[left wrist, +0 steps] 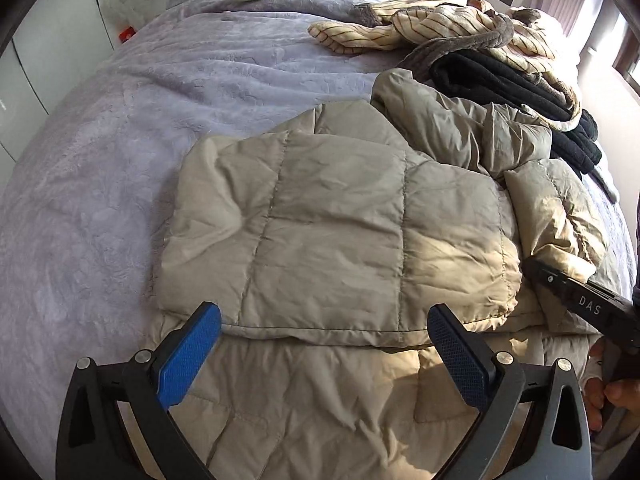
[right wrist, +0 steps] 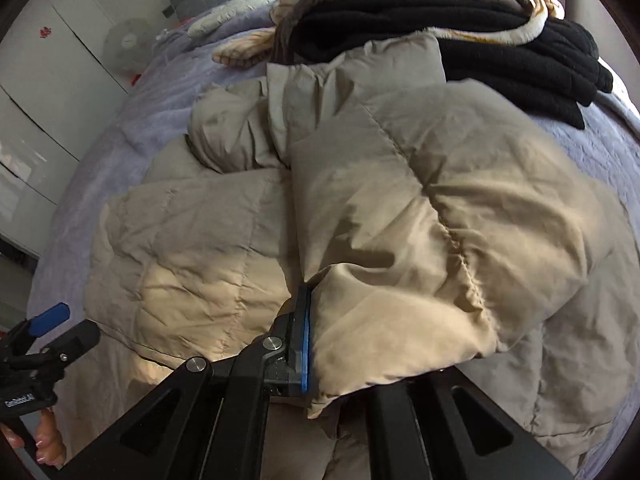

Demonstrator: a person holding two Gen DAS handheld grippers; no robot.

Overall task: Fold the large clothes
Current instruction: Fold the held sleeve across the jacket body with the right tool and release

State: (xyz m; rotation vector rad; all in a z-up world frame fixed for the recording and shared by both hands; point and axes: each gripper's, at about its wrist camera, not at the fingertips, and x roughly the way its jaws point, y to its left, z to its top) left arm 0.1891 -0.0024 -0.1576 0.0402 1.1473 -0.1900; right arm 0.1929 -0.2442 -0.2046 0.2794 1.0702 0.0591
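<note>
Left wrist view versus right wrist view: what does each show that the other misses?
Only the left wrist view shows the left hand-held gripper wide open above the folded beige puffer jacket. Only the right wrist view shows the right hand-held gripper shut on a jacket sleeve. Both show the purple bed cover and black garment.

The puffer jacket (left wrist: 328, 232) is quilted beige cloth with a faint sheen. At its 9 o'clock, the lilac bedspread (left wrist: 120, 160) looks plush and matt. At 1 o'clock lies fuzzy black fleece (left wrist: 520, 88).

Window daylight from right; fisheye-warped, vignetted edges.
</note>
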